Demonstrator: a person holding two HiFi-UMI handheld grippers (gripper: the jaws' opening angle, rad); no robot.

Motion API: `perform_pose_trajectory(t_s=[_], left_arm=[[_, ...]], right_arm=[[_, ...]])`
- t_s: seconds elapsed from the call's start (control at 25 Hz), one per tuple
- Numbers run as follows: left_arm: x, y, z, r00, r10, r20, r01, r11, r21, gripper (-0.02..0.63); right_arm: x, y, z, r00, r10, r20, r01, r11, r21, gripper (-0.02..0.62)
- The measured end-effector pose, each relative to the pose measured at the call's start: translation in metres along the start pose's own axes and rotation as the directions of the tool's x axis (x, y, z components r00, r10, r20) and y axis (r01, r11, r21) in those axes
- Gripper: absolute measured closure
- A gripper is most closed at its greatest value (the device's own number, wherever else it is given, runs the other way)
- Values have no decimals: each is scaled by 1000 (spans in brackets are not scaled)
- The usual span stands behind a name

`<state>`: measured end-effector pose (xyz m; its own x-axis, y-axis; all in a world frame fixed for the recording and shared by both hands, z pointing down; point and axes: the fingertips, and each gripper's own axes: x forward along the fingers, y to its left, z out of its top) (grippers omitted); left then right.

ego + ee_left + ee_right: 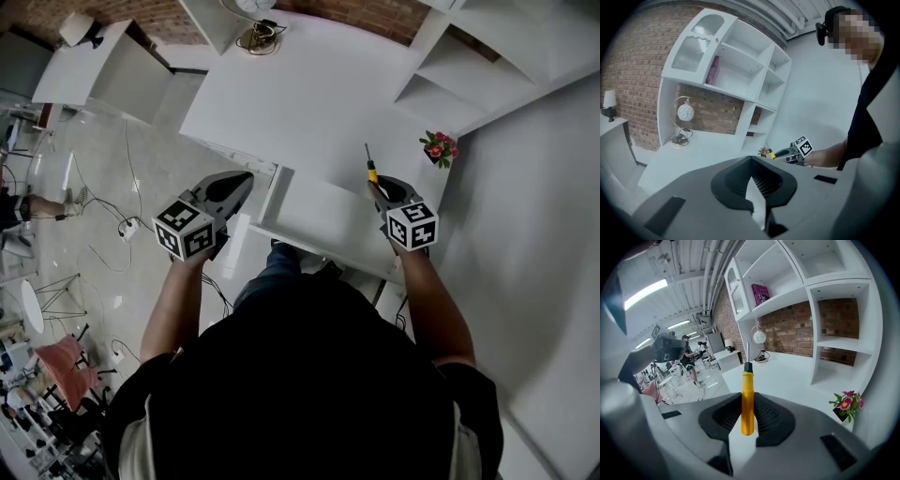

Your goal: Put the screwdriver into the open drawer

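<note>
Right gripper [747,423] is nearest, jaws clamped on the yellow handle of the screwdriver [747,401], which stands upright between the pads; black collar and metal shaft stick out past the jaw tips

Left gripper [756,185] has its jaws pressed together with nothing between them; in the head view it sits off the drawer's left end, over the floor

Drawer [302,233] is pulled out of the desk front, between the two grippers, bare white inside. The right gripper is over its right end, and the screwdriver shaft points away from the person, across the desk edge just past the drawer's far right corner. The screwdriver is in the air, not in the drawer

Desk [309,94] behind the drawer is white and mostly bare. Flower pot [439,148] with pink blooms sits at its right edge, near the screwdriver tip but apart from it

Far back on the desk is a round lamp [255,7] with a coiled cable [260,38]

White shelf [469,66] rises on the right behind the pot; a pink book [761,294] stands in an upper bay, brick wall behind

Loose cables and chairs on the floor at left, well apart from the desk
</note>
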<state>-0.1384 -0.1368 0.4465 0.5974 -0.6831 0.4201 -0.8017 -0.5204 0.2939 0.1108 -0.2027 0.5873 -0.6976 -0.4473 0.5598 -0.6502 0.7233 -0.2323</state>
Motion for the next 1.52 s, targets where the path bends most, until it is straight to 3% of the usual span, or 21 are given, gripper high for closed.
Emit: perform_pose_trajectory(t_s=[1.0,1.52], left_arm=[[-2,-3,-20,999,46,-10,-46,998,-30,591],[1,-6,-33,998,57,-17,-58,997,-46,591]], right_arm=[[25,6,-37,995,52,-86,-56,998,-40,506],[40,7,-81,983,70,-168,-80,995,-55,506]])
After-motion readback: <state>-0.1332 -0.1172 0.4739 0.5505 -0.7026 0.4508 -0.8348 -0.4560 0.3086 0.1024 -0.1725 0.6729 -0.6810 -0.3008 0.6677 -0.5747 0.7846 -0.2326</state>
